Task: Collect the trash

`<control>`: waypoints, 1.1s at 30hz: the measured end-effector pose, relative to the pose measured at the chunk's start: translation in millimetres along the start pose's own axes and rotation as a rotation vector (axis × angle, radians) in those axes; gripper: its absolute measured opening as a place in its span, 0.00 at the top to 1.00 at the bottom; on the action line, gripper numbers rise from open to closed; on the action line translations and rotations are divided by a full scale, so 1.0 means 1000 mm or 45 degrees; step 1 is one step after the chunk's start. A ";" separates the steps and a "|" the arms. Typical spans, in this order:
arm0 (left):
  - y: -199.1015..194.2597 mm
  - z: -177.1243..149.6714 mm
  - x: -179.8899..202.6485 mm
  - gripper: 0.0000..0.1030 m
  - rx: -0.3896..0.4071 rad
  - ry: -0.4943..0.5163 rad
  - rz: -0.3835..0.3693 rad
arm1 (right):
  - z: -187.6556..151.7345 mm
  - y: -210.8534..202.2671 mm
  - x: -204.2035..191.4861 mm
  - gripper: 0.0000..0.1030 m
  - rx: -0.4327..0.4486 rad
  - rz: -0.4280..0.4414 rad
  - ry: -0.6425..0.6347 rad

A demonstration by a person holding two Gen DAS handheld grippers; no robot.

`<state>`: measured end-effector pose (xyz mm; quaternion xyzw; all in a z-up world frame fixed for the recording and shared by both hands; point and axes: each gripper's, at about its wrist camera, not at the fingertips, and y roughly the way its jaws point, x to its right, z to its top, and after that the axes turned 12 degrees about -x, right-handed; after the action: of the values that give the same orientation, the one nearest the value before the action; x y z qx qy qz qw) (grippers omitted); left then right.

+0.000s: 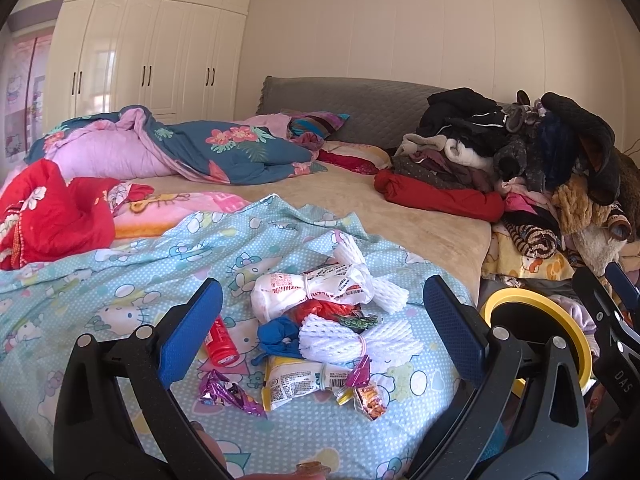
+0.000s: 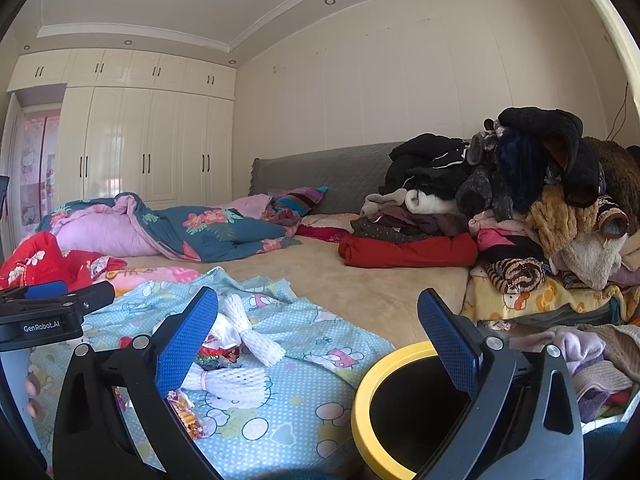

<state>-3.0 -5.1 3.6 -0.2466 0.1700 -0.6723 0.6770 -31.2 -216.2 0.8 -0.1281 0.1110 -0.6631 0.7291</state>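
Sitting low center on the bed's blue sheet (image 1: 120,280), the trash pile (image 1: 320,320) nears the edge; both claws (image 1: 320,320) (image 2: 316,344) gape wide, empty. "GenRobot.AI" marks the left claw.

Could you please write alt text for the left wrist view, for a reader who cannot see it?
The open left gripper hovers over a heap of trash (foam nets, wrappers, a red bottle) on a cartoon-print sheet on a bed. A yellow-rimmed bin stands at right.
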 end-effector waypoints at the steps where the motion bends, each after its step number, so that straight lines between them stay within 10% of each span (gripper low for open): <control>1: 0.000 0.000 0.000 0.10 -0.001 0.000 0.000 | 0.000 0.000 0.000 0.06 0.000 -0.002 0.000; 33: 0.015 0.000 -0.027 0.10 -0.055 -0.076 0.043 | -0.006 0.017 -0.026 0.06 -0.098 0.135 -0.055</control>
<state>7.9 20.9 -7.5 -0.2782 0.1684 -0.6493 0.6875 -19.9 -188.9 -10.6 -0.1642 0.1272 -0.6160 0.7599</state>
